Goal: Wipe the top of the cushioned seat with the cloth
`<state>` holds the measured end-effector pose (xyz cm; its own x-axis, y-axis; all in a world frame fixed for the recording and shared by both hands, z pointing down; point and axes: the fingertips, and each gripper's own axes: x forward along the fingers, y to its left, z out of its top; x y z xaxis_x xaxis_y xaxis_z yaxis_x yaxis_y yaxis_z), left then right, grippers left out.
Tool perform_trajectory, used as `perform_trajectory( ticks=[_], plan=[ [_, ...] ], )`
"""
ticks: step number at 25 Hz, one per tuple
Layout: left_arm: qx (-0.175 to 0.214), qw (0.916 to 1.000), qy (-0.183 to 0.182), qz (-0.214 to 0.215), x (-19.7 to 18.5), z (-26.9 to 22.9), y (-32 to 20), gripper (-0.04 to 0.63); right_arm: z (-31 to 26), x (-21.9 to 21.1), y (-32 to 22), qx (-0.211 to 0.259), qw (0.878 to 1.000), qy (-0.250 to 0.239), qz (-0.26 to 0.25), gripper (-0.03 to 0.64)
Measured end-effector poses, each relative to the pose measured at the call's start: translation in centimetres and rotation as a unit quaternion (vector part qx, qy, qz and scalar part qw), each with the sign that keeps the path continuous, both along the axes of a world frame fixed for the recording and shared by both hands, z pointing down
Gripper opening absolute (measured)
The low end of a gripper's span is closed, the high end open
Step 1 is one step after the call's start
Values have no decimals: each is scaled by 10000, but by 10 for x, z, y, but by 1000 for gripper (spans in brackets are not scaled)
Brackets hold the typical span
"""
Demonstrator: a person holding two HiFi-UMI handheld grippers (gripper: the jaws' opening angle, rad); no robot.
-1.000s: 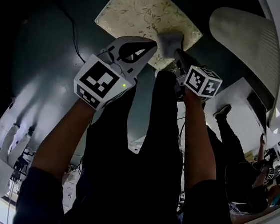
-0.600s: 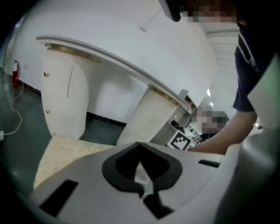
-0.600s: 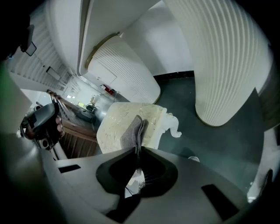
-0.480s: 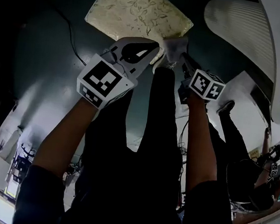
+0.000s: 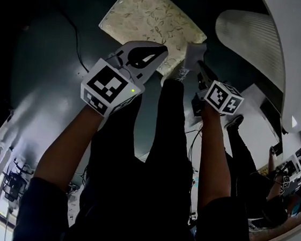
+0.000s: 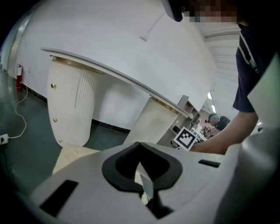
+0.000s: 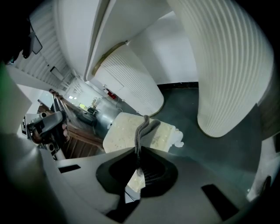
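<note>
The cushioned seat (image 5: pixel 148 22) is a pale square pad with a leaf pattern, lying on the dark floor at the top of the head view. My right gripper (image 5: pixel 196 64) is shut on a grey cloth (image 5: pixel 194 51), which hangs at the seat's right front corner. In the right gripper view the cloth (image 7: pixel 143 130) trails from the gripper (image 7: pixel 138 151) across the seat (image 7: pixel 122 136). My left gripper (image 5: pixel 159 52) hovers at the seat's front edge, left of the cloth. Its jaws meet with nothing between them (image 6: pixel 140 146). The seat (image 6: pixel 72 155) shows beyond them.
A white ribbed curved base (image 5: pixel 246 41) stands right of the seat, under a curved white top (image 5: pixel 299 48). A black cable (image 5: pixel 74 33) runs over the floor at left. My own legs (image 5: pixel 156 161) fill the middle. Other people work at far right (image 5: pixel 287 197).
The right gripper has carried the cloth rightward over the seat's front part to its right corner. The left gripper has stayed at the seat's front edge.
</note>
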<state>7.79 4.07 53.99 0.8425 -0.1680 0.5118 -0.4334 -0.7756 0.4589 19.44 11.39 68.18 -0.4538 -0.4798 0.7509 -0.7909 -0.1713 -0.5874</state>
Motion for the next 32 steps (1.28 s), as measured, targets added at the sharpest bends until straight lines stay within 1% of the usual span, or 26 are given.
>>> perform_trajectory(
  ticks=[4, 11, 15, 24, 27, 32],
  plan=[
    [10, 9997, -44, -255, -39, -2, -14, 8, -14, -37, -34, 200, 9994, -37, -266, 34],
    [8, 9971, -83, -752, -120, -12, -29, 8, -33, -130, -79, 411, 9954, -197, -840, 34],
    [-29, 9941, -91, -1077, -150, -3, -34, 8, -31, -175, -103, 484, 9908, -325, -1224, 34],
    [-138, 9869, -166, -1598, -226, 15, -44, 8, -25, -283, -144, 582, 9781, -619, -1902, 34],
    [-159, 9856, -186, -1670, -241, 22, -42, 8, -17, -304, -142, 522, 9757, -658, -2023, 34],
    [-275, 9861, -252, -1617, -242, 37, -42, 8, 1, -305, -136, 361, 9762, -642, -2041, 34]
  ],
)
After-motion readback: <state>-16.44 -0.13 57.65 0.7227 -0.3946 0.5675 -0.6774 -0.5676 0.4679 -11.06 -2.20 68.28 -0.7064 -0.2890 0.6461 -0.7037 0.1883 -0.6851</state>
